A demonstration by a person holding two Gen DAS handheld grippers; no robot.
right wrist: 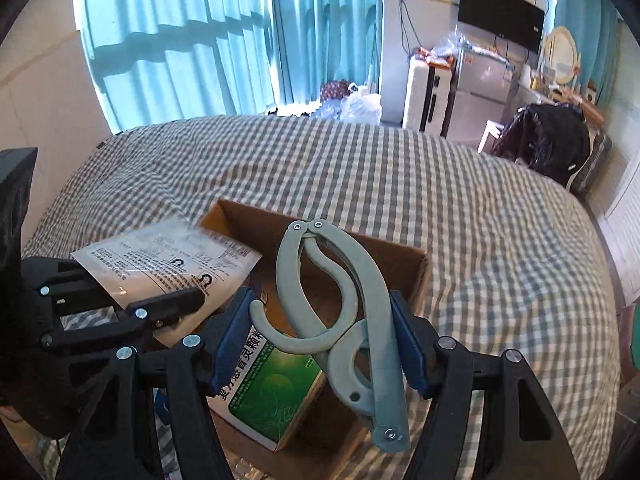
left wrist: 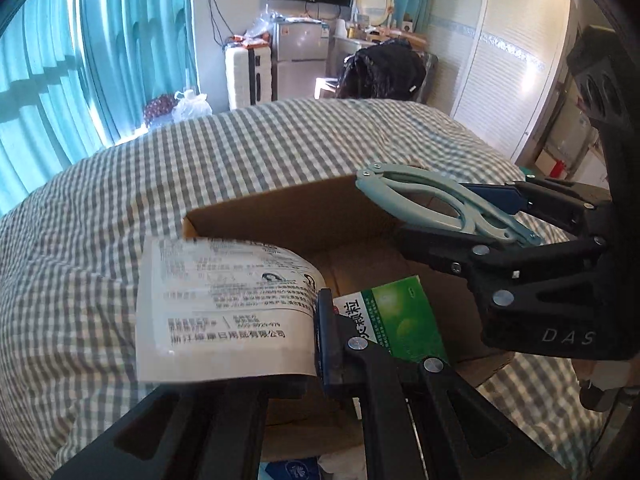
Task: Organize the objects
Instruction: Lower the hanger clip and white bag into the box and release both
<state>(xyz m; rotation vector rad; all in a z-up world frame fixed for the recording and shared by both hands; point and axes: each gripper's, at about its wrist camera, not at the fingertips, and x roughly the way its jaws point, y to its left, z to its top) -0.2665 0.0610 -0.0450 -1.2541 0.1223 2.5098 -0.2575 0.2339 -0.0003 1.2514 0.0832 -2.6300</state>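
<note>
Both sets of jaws are loaded. Those of the right gripper (right wrist: 324, 354) are pressed onto a folded pale-green travel hanger (right wrist: 340, 320), blue pads bearing on its two flanks, so that its hinged end points forward over the cardboard box (right wrist: 404, 268). Those of the left gripper (left wrist: 320, 340) pinch the edge of a white printed sachet (left wrist: 216, 304), which juts out flat to the left above the box's near corner.

Both items are held over the open box rather than resting on anything, which suggests, in my judgement, that each is about to be dropped inside. A green medicine carton (right wrist: 272, 392) already lies in the box, near the front.

The box sits on a bed with a grey-and-white checked cover (right wrist: 460, 200). Beyond the bed hang teal curtains (right wrist: 192, 40); a small refrigerator (right wrist: 480, 88) and a wall-mounted screen (right wrist: 500, 12) stand well apart at the far wall.
</note>
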